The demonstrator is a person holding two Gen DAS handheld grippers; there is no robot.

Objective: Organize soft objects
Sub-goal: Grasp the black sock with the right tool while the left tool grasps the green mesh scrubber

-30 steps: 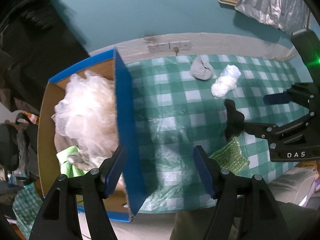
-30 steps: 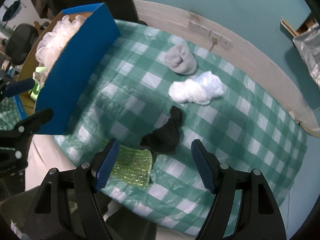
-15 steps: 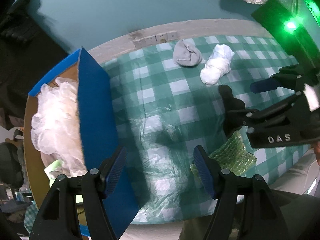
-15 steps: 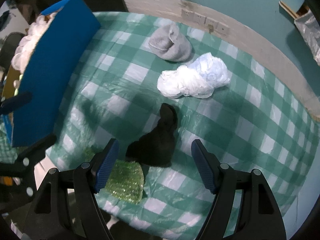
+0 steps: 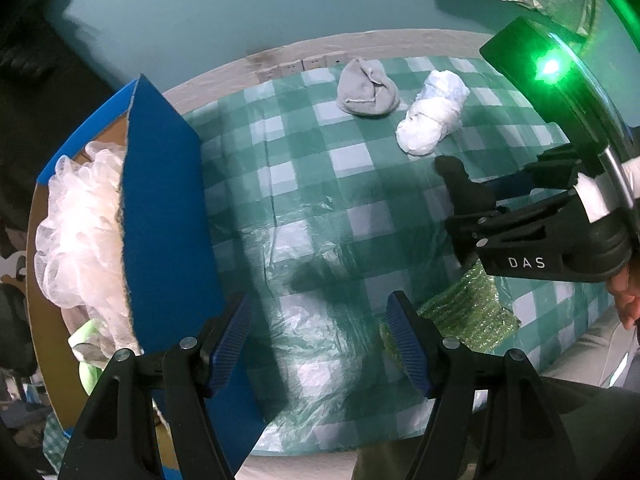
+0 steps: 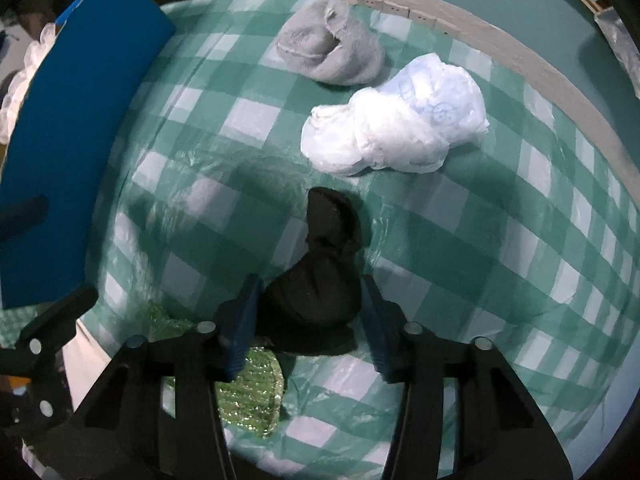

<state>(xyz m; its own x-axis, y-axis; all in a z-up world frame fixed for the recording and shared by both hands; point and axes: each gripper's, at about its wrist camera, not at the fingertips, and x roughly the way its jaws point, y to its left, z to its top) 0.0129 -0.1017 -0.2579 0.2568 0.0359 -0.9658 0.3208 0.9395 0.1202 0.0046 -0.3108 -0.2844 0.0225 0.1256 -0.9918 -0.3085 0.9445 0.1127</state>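
Between the right gripper's (image 6: 308, 316) just-closing fingers sits the black sock (image 6: 320, 280), pinched at both sides. The left gripper (image 5: 320, 340) gapes over bare tablecloth (image 5: 320, 200).

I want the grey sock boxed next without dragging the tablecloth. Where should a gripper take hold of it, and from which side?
Take the grey sock at its raised middle, where the cuff folds over the body, coming straight down from above. It lies bunched in a low mound on the checked tablecloth, apart from the white plastic bag, so jaws set across its narrower width should probably gather fabric rather than cloth.
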